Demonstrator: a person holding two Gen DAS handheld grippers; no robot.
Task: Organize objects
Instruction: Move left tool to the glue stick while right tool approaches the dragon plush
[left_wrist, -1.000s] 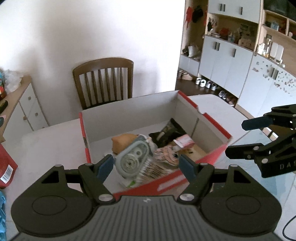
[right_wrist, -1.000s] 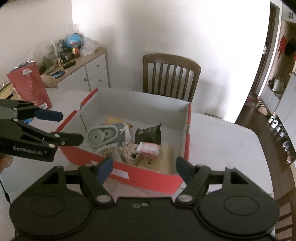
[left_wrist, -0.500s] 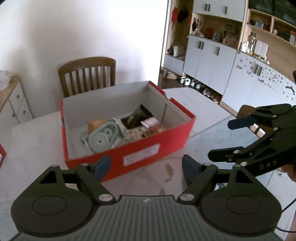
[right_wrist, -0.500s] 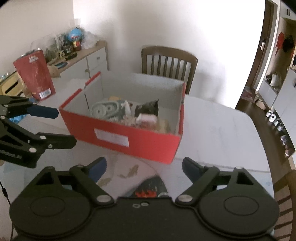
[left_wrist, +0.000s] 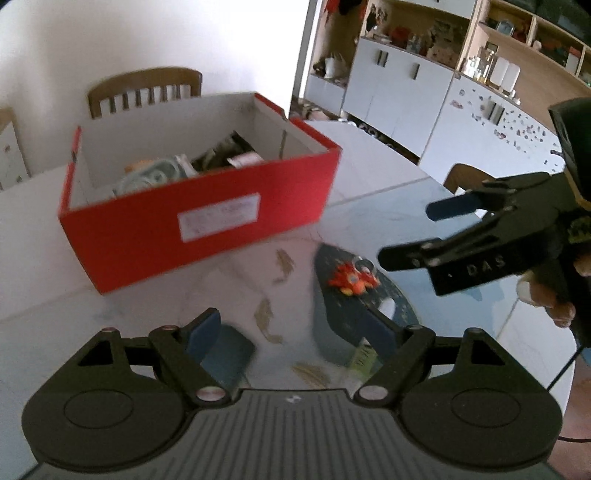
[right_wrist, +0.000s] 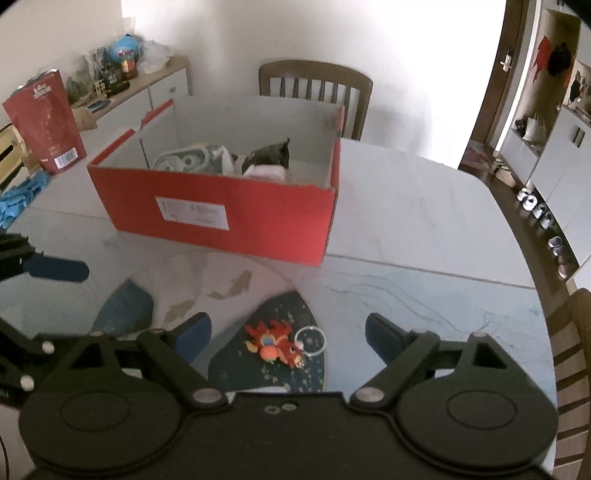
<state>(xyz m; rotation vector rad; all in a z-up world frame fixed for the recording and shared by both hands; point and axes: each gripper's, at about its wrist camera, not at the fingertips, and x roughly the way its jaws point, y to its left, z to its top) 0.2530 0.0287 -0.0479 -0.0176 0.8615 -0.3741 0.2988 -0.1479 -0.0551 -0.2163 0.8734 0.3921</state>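
A red cardboard box (left_wrist: 207, 221) (right_wrist: 229, 210) stands open on the table, holding several small items, among them a grey round gadget (right_wrist: 184, 160) and a dark pouch (right_wrist: 269, 155). A red and orange toy keychain (right_wrist: 275, 345) (left_wrist: 352, 280) with a metal ring lies on a dark patch of the table in front of the box. My right gripper (right_wrist: 288, 332) is open and empty, just short of the keychain, and also shows in the left wrist view (left_wrist: 413, 232). My left gripper (left_wrist: 291, 330) is open and empty, to the left of the keychain.
A wooden chair (right_wrist: 314, 92) stands behind the table. A red bag (right_wrist: 44, 122) and blue gloves (right_wrist: 18, 195) sit at the table's left. A sideboard (right_wrist: 129, 92) with clutter is at the far left; white cabinets (left_wrist: 406, 92) are to the right.
Both grippers have pulled back from over the box toward the near side of the table and lowered. The keychain has come into view between them. Both stay open.
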